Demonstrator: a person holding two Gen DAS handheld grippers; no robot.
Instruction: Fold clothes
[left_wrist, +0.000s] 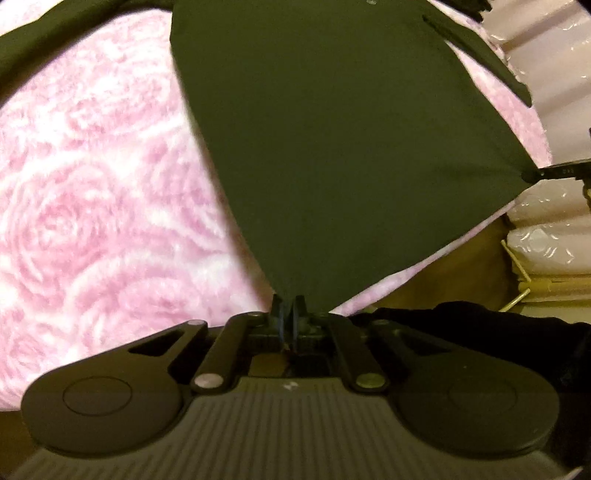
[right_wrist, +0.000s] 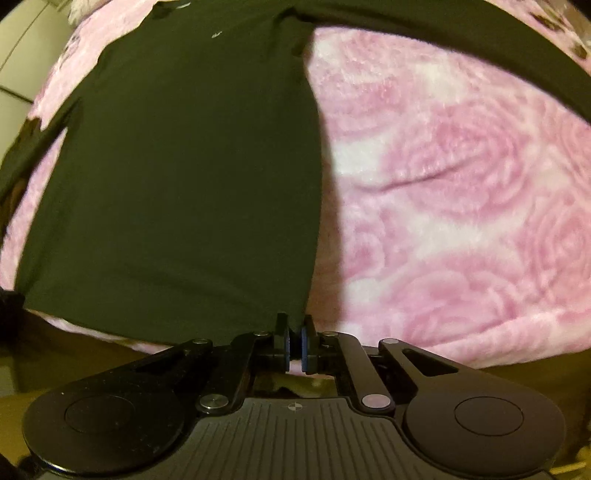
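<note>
A dark olive long-sleeved garment (left_wrist: 332, 147) lies spread on a pink rose-patterned blanket (left_wrist: 92, 184). My left gripper (left_wrist: 289, 306) is shut on the garment's near hem corner, and the cloth runs up from its fingers in a taut wedge. The other hem corner, at the right edge of this view, is pinched by my right gripper (left_wrist: 543, 173). In the right wrist view the garment (right_wrist: 184, 166) fills the left half, and the right gripper (right_wrist: 294, 328), with blue pads, is shut on its lower corner. One sleeve (right_wrist: 480, 48) stretches across the top over the blanket (right_wrist: 461, 184).
The blanket's edge drops to a brown floor (left_wrist: 461, 266) near the grippers. White plastic-wrapped packages (left_wrist: 546, 74) and yellow sticks (left_wrist: 517, 266) stand to the right of the bed. A pale wall or cupboard (right_wrist: 22, 55) shows at the far left.
</note>
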